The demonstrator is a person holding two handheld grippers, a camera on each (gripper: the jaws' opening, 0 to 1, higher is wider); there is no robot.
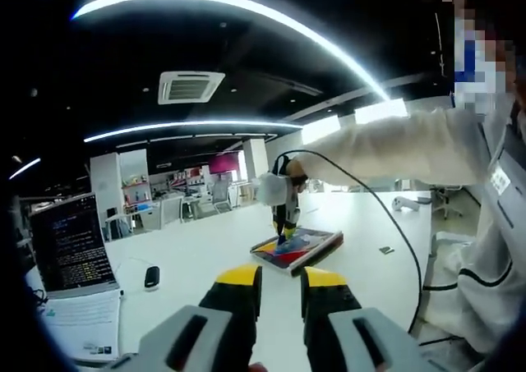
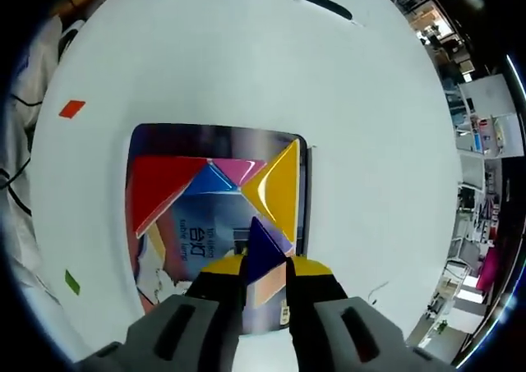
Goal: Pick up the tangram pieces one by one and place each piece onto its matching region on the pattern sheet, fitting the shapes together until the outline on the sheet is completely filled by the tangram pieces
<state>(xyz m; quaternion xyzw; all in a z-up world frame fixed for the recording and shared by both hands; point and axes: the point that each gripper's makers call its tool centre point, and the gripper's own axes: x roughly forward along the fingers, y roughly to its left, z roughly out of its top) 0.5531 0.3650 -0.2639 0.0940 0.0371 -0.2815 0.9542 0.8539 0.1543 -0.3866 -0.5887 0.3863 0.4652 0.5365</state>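
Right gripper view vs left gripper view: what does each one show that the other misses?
Right gripper view: the right gripper shut on a dark purple triangle over the pattern sheet, with the red triangle and yellow triangle already on it, and small orange and green pieces loose on the table.

Left gripper view: the left gripper, empty, a laptop and a mouse.

Both: the white table and the sheet.

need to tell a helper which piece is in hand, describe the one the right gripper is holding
On the white table lies a dark pattern sheet carrying red, blue, pink and yellow pieces. At its near edge, the right gripper pinches a dark purple triangle, the only purple piece, standing point-up between the yellow-tipped jaws.
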